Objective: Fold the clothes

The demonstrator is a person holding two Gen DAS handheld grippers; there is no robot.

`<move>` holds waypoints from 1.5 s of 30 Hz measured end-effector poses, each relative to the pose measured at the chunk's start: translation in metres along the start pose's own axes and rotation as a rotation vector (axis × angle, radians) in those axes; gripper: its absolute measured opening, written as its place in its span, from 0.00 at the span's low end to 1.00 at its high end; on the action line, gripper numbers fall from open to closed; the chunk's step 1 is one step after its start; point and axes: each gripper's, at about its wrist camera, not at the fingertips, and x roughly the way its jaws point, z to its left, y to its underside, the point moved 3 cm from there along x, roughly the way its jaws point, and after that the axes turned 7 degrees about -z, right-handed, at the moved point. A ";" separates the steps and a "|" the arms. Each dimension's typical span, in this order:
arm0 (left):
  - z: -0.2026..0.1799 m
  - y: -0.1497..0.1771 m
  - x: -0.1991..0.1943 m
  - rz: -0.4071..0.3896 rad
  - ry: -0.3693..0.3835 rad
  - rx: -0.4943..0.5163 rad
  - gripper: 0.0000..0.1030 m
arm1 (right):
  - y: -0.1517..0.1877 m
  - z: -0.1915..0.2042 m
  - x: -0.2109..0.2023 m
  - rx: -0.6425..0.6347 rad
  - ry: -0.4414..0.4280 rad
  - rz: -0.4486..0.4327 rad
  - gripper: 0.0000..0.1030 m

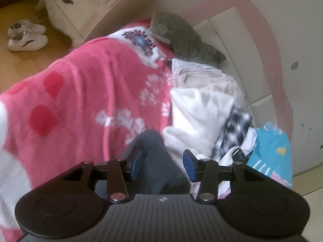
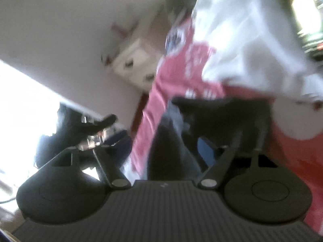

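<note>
The left gripper (image 1: 162, 164) stood apart around a dark garment (image 1: 159, 161); the right gripper (image 2: 161, 151) too, though blurred. The pile of clothes (image 1: 203, 109) on the bed (image 1: 80, 92) lay unfolded; most work remained.

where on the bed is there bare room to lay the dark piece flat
The open stretch of pink blanket, between the bed's left edge and the white garment, is free. The right side is crowded: beige clothing, a checked cloth and a turquoise piece are piled against the headboard, with a grey plush above.
</note>
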 end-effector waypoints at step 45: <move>0.026 0.087 -0.066 0.324 -0.186 1.057 0.00 | 0.114 -0.017 -0.039 -0.158 0.089 0.427 0.04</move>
